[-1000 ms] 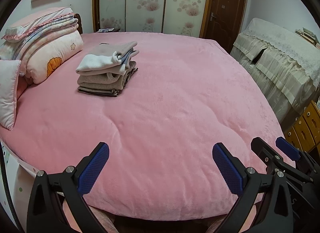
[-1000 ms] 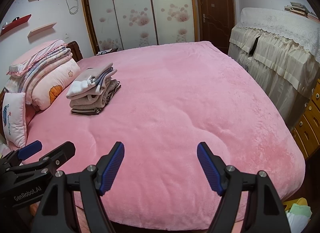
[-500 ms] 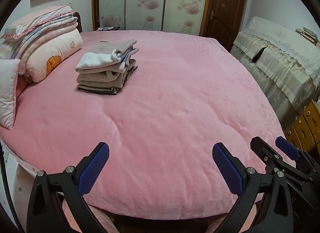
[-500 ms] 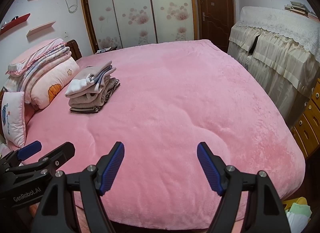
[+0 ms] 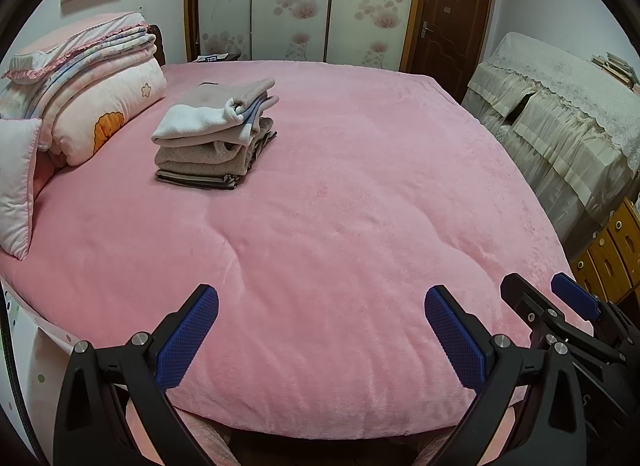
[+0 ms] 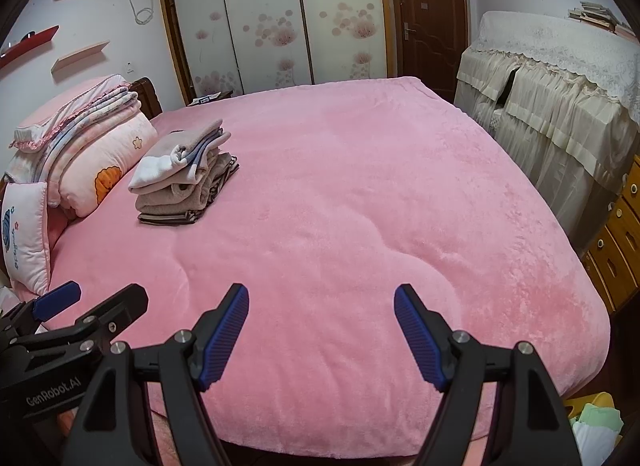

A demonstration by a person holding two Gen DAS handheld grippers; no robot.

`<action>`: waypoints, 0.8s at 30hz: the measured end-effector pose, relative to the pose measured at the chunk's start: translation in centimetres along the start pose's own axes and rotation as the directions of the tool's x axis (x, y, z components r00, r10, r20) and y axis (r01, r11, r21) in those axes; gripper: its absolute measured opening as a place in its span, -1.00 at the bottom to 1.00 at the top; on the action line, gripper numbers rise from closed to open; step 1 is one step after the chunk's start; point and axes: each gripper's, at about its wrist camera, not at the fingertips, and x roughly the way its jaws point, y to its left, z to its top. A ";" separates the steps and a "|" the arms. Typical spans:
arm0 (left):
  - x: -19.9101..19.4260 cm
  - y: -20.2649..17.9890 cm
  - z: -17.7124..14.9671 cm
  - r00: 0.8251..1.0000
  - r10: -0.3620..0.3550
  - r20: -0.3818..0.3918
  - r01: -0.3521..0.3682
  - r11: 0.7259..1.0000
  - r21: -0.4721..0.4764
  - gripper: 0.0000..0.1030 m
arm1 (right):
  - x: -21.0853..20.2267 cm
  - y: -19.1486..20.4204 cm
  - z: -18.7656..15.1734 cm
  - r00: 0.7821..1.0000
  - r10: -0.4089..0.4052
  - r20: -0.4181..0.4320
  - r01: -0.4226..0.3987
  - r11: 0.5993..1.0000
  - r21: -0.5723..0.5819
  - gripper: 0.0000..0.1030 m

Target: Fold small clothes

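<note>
A stack of folded small clothes (image 5: 216,133), white and beige on top and striped at the bottom, lies on the pink bed (image 5: 340,205) at the far left; it also shows in the right wrist view (image 6: 184,177). My left gripper (image 5: 320,334) is open and empty over the bed's near edge. My right gripper (image 6: 320,330) is open and empty beside it, also at the near edge. Each gripper shows at the edge of the other's view: the right gripper (image 5: 560,306) and the left gripper (image 6: 84,302). Both are far from the stack.
Folded quilts and pillows (image 5: 80,105) are piled at the bed's left. A lace-covered cabinet (image 5: 560,113) and wooden drawers (image 5: 612,250) stand on the right. A wardrobe (image 5: 292,5) and door (image 5: 452,9) are at the back.
Both views have drifted slightly; the stack sits a little lower and nearer in frame. Both grippers stay open and empty.
</note>
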 end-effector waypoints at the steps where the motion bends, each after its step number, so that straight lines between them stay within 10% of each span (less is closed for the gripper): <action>1: 0.0 0.0 0.0 1.000 -0.001 0.000 0.001 1.000 0.000 0.99 | 0.0 0.0 0.0 1.000 0.000 -0.001 0.000 1.000 0.000 0.47; 24: 0.0 -0.3 -0.5 1.000 0.006 -0.017 -0.006 1.000 -0.007 0.99 | 0.0 -0.2 0.0 1.000 -0.001 -0.005 0.001 1.000 -0.002 0.47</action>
